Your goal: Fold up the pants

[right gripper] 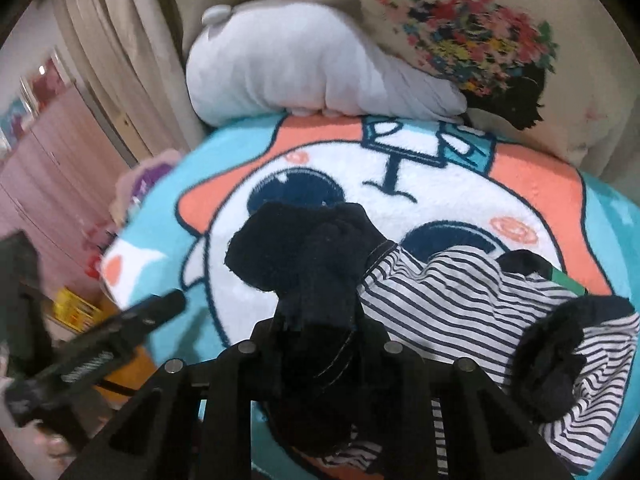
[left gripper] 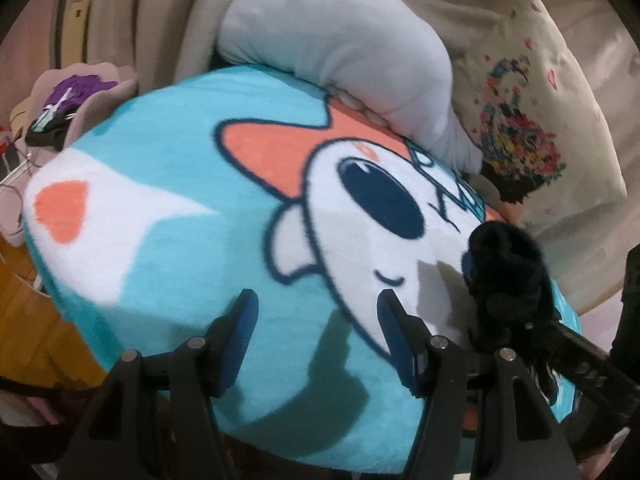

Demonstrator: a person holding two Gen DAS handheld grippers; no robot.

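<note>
Dark navy pants (right gripper: 304, 248), fuzzy and bunched up, with a striped inside (right gripper: 460, 304) turned out. Lying in a crumpled heap on the blue cartoon blanket (right gripper: 440, 168), over the big white face. Right gripper (right gripper: 320, 340) clenched on a thick fold of the pants, cloth filling the gap between its fingers. Left gripper (left gripper: 316, 328) released, blue-padded fingers (left gripper: 240, 336) spread wide with nothing between them, hanging just above the blanket (left gripper: 168, 152). Same dark bunch (left gripper: 504, 264) seen from the left wrist, at the right side, pinched at the tip of the other tool. Behind the blanket, a soft grey plush (left gripper: 340, 48) resting on its far edge, and beside that a cream pillow (left gripper: 532, 112) with a bright flower print.
</note>
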